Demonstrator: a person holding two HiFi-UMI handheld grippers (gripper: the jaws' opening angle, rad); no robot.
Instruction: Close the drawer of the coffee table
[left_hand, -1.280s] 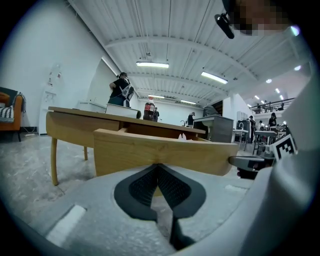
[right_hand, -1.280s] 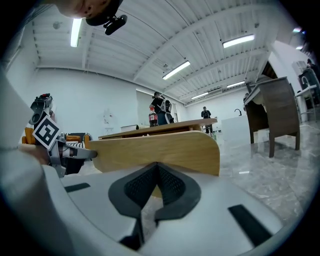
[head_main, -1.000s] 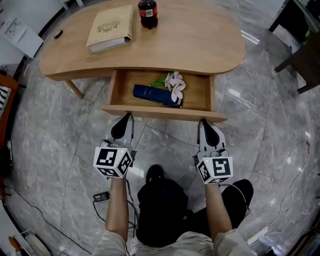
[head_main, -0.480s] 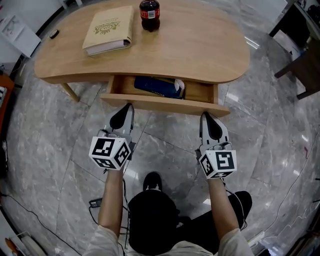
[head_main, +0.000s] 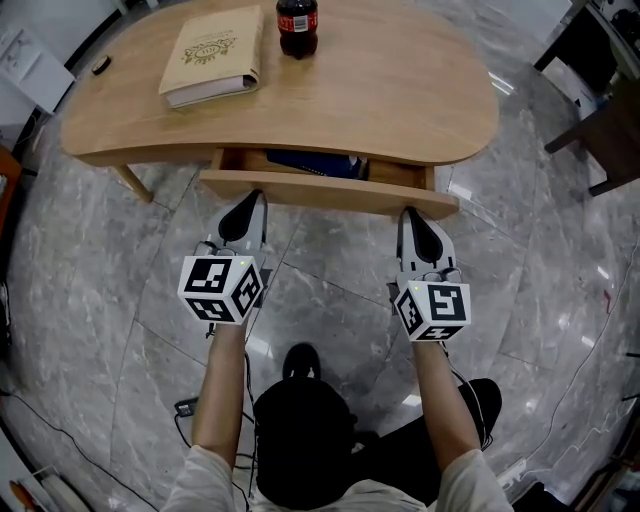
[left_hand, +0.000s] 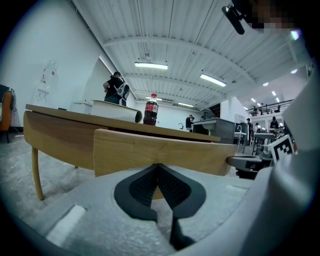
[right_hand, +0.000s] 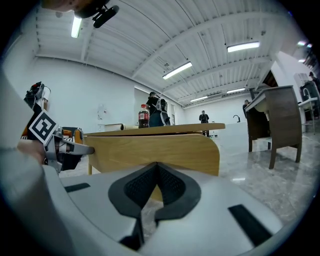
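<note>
The wooden coffee table (head_main: 400, 90) has its drawer open by a narrow slit. The drawer front (head_main: 330, 192) juts a little from under the tabletop, and a blue box (head_main: 310, 162) shows in the gap. My left gripper (head_main: 245, 200) is shut, its tips against the left part of the front (left_hand: 160, 152). My right gripper (head_main: 412, 215) is shut too, its tips pressed on the right part of the front (right_hand: 155, 150). In the left gripper view the pads (left_hand: 158, 166) meet at the panel's lower edge, as they do in the right gripper view (right_hand: 156, 165).
A tan book (head_main: 210, 55) and a cola bottle (head_main: 297, 22) stand on the tabletop, with a small black object (head_main: 100, 67) at its left end. Dark furniture (head_main: 600, 110) stands at the right. The floor is grey marble; cables lie at the lower left.
Both grippers have moved forward against the drawer front, and the drawer has slid in from wide open to a narrow slit. The flowers and most of the blue box are now hidden.
</note>
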